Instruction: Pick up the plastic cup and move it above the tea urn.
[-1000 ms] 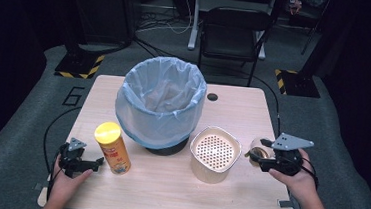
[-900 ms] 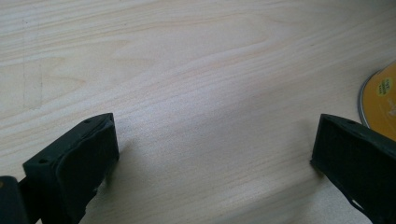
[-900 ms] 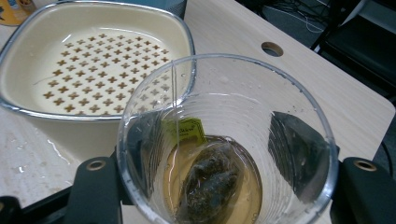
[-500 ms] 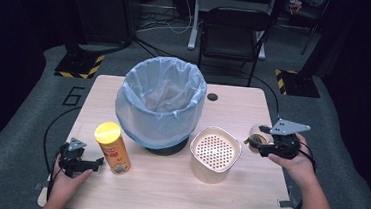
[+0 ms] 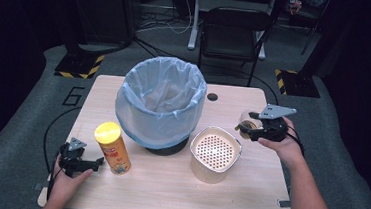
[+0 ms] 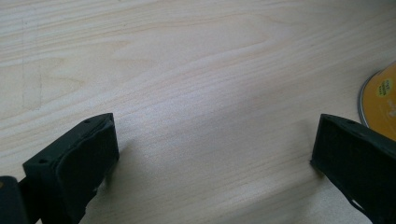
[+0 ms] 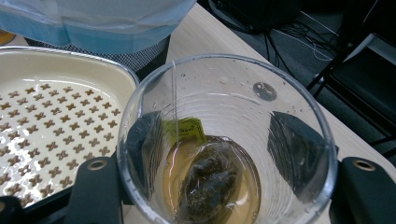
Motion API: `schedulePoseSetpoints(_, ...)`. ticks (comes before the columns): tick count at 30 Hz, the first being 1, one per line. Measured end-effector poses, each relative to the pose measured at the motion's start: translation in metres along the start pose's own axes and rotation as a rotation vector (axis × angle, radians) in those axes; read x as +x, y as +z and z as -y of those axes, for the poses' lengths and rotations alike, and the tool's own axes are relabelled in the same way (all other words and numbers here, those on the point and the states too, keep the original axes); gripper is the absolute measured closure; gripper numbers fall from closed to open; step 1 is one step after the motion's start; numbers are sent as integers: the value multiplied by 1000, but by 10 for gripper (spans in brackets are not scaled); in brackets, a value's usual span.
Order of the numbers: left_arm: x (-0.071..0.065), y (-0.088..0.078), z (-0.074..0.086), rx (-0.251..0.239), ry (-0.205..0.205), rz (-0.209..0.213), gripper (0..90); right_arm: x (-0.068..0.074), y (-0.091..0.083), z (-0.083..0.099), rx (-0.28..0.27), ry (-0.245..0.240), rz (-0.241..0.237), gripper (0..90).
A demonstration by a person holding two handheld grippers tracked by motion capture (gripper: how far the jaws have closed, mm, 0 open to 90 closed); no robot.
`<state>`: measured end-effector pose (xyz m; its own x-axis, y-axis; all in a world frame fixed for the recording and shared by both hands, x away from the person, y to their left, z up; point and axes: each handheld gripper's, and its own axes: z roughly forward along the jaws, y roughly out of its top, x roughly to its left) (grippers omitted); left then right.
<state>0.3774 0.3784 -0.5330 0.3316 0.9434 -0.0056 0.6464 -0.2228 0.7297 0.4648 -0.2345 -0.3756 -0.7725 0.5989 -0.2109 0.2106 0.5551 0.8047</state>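
Observation:
My right gripper (image 5: pixel 251 131) is shut on a clear plastic cup (image 5: pixel 246 122), held just above the table's right side. In the right gripper view the cup (image 7: pixel 224 65) sits between the two black fingers (image 7: pixel 98 191) and holds a tea bag (image 7: pixel 210 184) in a little brown liquid, with a string and a green tag. A cream strainer bowl (image 5: pixel 215 152) with a perforated floor stands left of the cup. My left gripper (image 5: pixel 97 163) rests on the table at the near left, open and empty (image 6: pixel 215 158), beside the yellow can (image 5: pixel 112 148).
A bin lined with a pale blue bag (image 5: pixel 159 102) stands mid-table, behind the strainer bowl (image 7: pixel 42 116). The wooden table's right edge (image 5: pixel 274 156) runs close to my right hand. A black chair (image 5: pixel 234 33) stands beyond the table. The yellow can's base (image 6: pixel 380 100) lies right of my left jaws.
My right hand has carried the cup away from the near edge, toward the far side and slightly left. The left hand and the other things have not moved.

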Motion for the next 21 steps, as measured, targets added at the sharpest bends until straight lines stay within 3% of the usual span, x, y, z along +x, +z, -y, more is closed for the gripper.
schedulePoseSetpoints(21, 0, 0, 0, 2, -4, 4, 4, -5, 14, -31, 14, -65, -18, 359)
